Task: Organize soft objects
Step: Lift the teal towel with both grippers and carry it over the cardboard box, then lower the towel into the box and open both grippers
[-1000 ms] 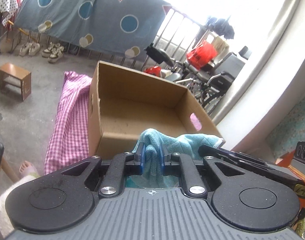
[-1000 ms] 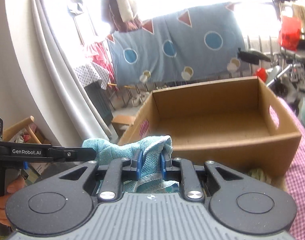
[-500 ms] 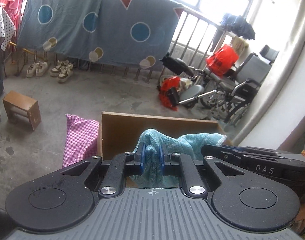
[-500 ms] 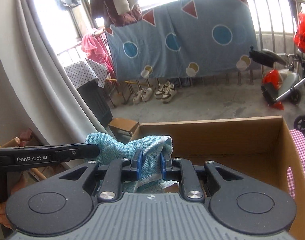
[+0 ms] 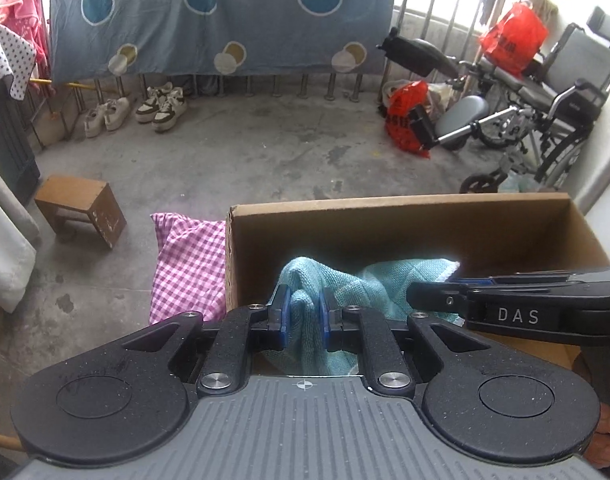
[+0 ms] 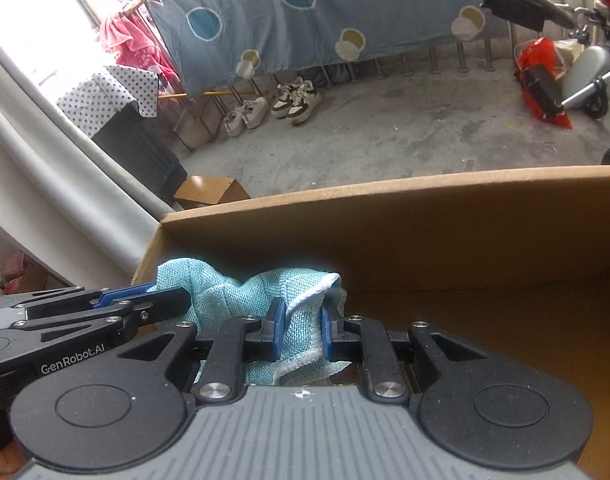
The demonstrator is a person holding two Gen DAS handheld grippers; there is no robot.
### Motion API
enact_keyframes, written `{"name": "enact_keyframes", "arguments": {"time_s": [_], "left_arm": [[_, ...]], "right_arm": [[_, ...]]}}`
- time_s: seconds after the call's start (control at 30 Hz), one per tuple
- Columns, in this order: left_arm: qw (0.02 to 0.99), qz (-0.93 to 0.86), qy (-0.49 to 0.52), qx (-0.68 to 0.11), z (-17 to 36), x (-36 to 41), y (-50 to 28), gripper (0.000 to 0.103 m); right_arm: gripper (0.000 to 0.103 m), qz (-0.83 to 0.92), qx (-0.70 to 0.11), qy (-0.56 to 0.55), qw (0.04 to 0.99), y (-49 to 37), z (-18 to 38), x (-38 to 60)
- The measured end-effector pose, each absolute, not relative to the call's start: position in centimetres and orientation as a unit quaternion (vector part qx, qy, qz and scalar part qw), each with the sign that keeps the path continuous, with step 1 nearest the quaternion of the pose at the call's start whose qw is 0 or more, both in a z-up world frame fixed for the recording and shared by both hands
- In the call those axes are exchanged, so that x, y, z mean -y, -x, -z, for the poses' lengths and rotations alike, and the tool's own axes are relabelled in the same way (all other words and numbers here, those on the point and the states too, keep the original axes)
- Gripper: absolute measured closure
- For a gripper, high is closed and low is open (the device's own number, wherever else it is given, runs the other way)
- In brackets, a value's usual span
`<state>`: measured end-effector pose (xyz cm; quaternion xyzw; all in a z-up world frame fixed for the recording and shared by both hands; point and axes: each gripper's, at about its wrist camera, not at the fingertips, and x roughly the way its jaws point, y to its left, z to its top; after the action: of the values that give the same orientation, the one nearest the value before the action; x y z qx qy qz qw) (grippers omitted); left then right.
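A teal cloth (image 5: 365,280) hangs bunched between both grippers, over the inside of an open cardboard box (image 5: 385,220). My left gripper (image 5: 304,314) has its blue pads pressed on one fold of the cloth, and its jaws are opening slightly. My right gripper (image 6: 299,328) is shut on the cloth's (image 6: 233,300) white-hemmed edge. Each gripper shows in the other's view: the right gripper (image 5: 425,298) reaches in from the right, the left gripper (image 6: 161,304) from the left. The box's floor is hidden; its far wall (image 6: 425,208) rises just beyond the cloth.
A pink checked cloth (image 5: 189,264) lies under the box's left side. On the concrete floor beyond are a small wooden stool (image 5: 81,208), pairs of shoes (image 5: 161,104), a wheelchair (image 5: 545,112) and red bags (image 5: 405,120). A blue patterned sheet (image 5: 225,16) hangs on the railing.
Both grippers carried the teal cloth forward, from in front of the box to over its inside. The far wall now stands close, and the left pads have spread a little.
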<state>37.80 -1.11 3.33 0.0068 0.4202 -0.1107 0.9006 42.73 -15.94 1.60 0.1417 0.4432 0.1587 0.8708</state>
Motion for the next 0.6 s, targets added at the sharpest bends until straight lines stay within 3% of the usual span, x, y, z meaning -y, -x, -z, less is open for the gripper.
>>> {"name": "enact_keyframes", "arguments": {"time_s": [0.17, 0.37, 0.4, 0.43, 0.47, 0.5, 0.53, 0.6], "left_arm": [[0.904, 0.110, -0.018, -0.413, -3.5, 1.4, -38.3, 0.078], [0.910, 0.115, -0.003, -0.399, -4.8, 0.8, -37.8, 0.045], [0.911, 0.117, 0.001, -0.396, -5.2, 0.9, -37.7, 0.039], [0.912, 0.119, 0.004, -0.393, -5.7, 0.8, -37.4, 0.034], [0.913, 0.122, 0.007, -0.390, -6.1, 0.7, -37.1, 0.034], [0.914, 0.126, 0.009, -0.386, -6.7, 0.6, -36.7, 0.033], [0.915, 0.129, 0.010, -0.383, -7.2, 0.5, -36.3, 0.030], [0.918, 0.136, 0.013, -0.374, -8.3, 0.1, -35.4, 0.026]], "right_arm": [[0.083, -0.147, -0.462, -0.142, 0.863, -44.1, 0.7, 15.6], [0.080, -0.124, -0.478, -0.136, 0.859, -44.8, 2.2, 15.4], [0.077, -0.123, -0.479, -0.133, 0.859, -44.7, 2.1, 15.3], [0.067, -0.123, -0.480, -0.130, 0.859, -44.7, 2.0, 15.3], [0.048, -0.122, -0.479, -0.127, 0.860, -44.7, 1.7, 15.3], [0.041, -0.120, -0.477, -0.124, 0.862, -44.5, 1.4, 15.3], [0.036, -0.115, -0.471, -0.121, 0.866, -44.4, 0.9, 15.2], [0.036, -0.109, -0.454, -0.110, 0.877, -43.8, -0.1, 15.3]]}}
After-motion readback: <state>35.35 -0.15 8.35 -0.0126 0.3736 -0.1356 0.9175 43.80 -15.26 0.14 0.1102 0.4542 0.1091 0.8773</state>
